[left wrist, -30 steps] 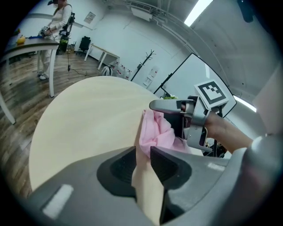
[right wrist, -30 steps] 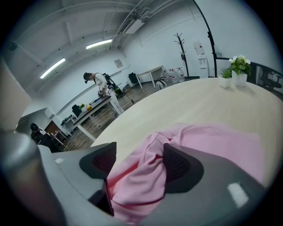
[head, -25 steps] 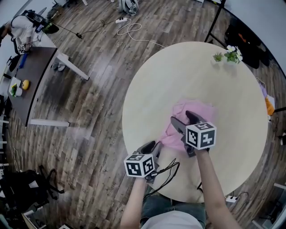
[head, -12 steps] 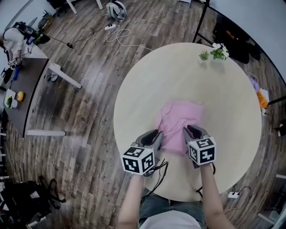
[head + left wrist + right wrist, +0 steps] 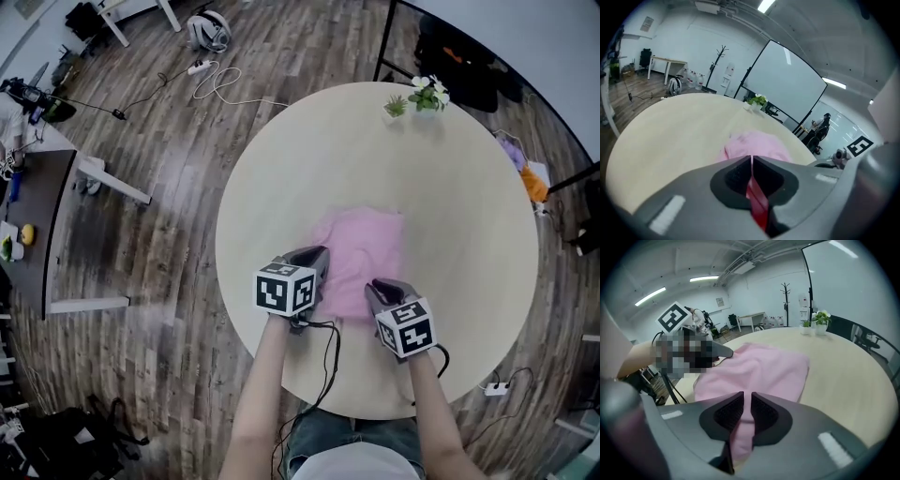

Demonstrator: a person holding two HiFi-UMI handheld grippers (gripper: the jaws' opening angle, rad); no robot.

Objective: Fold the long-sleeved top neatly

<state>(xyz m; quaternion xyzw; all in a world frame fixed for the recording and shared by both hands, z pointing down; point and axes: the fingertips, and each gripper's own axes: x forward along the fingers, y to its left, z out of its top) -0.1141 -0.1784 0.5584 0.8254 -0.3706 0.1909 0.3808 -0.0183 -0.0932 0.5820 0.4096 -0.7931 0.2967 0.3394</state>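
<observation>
1. Note top [image 5: 361, 251] flat on table [image 5: 459, 178], long axis running away from both grippers.
2. Pinching near-left corner tight in left gripper [image 5: 317, 269].
3. Just closing right gripper [image 5: 374, 290] on near-right corner, cloth between jaws.

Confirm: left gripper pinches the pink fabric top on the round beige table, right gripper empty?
Not empty. The right gripper also pinches the pink fabric top; its jaws have just been closing on it, per the right gripper view. The rest holds.
</observation>
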